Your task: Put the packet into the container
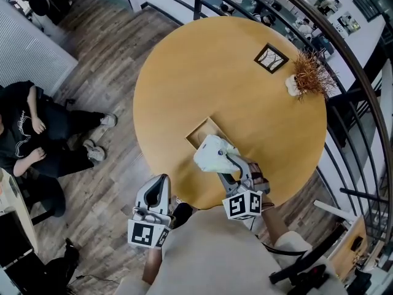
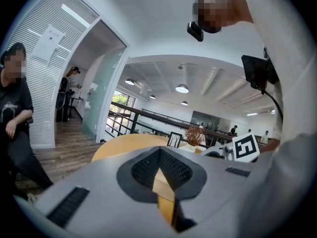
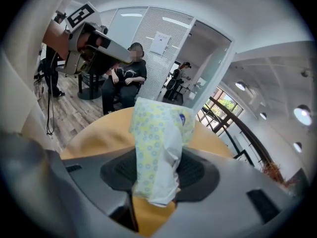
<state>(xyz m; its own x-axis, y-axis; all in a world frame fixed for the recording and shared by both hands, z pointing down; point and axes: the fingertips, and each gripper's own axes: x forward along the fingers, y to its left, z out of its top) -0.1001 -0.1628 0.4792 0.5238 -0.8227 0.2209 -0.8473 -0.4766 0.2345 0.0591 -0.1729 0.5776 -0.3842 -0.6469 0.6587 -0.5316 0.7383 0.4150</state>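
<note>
- The left gripper (image 1: 162, 180) has its jaws together and empty. It hangs off the near edge of the table (image 1: 184, 72), out of the way.
- The container (image 1: 200, 131), a shallow wooden tray, lies by the near edge, partly covered.
- The packet (image 1: 212, 154) is clamped in the right gripper (image 1: 228, 165), the nearer one, its long axis along the jaws. It hangs over the container's near-right part, so the way in looks straight down.
- A framed picture (image 1: 271, 58) and a dried plant (image 1: 310, 74) sit well apart at the far right edge.

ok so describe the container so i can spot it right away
Start at the round wooden table. By its bottom edge in the head view sits the container, partly under the pale packet. It is the only open, shallow wooden box; the framed picture and dried plant sit opposite.
</note>
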